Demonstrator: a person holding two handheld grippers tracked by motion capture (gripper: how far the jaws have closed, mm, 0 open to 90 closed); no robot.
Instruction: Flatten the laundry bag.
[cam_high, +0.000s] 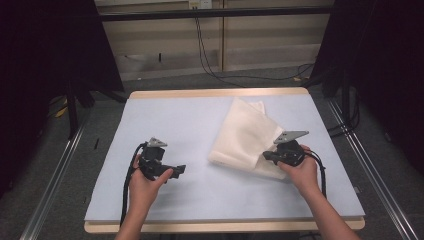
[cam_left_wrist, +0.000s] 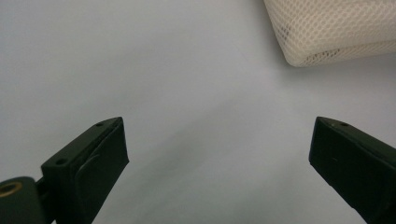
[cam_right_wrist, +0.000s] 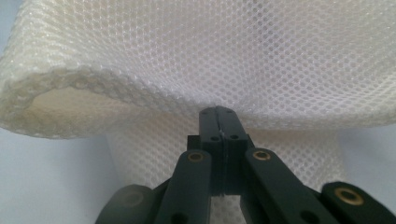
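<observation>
A cream mesh cloth (cam_high: 245, 134) lies folded on the right half of the pale blue mat (cam_high: 175, 120). My right gripper (cam_high: 267, 156) is at the cloth's near right edge. In the right gripper view its jaws are pressed together at the tips, and the right gripper (cam_right_wrist: 218, 112) is shut on a raised fold of the mesh cloth (cam_right_wrist: 210, 60). My left gripper (cam_high: 179, 170) rests over bare mat to the left of the cloth. In its own view the left gripper (cam_left_wrist: 219, 123) stands wide open with nothing between the jaws, and a corner of the cloth (cam_left_wrist: 336, 32) lies farther off.
The mat covers a wooden table whose front edge (cam_high: 225, 226) runs near the person's forearms. Metal rails (cam_high: 55, 170) flank the table on both sides. Cables (cam_high: 210, 65) lie on the floor beyond the far edge.
</observation>
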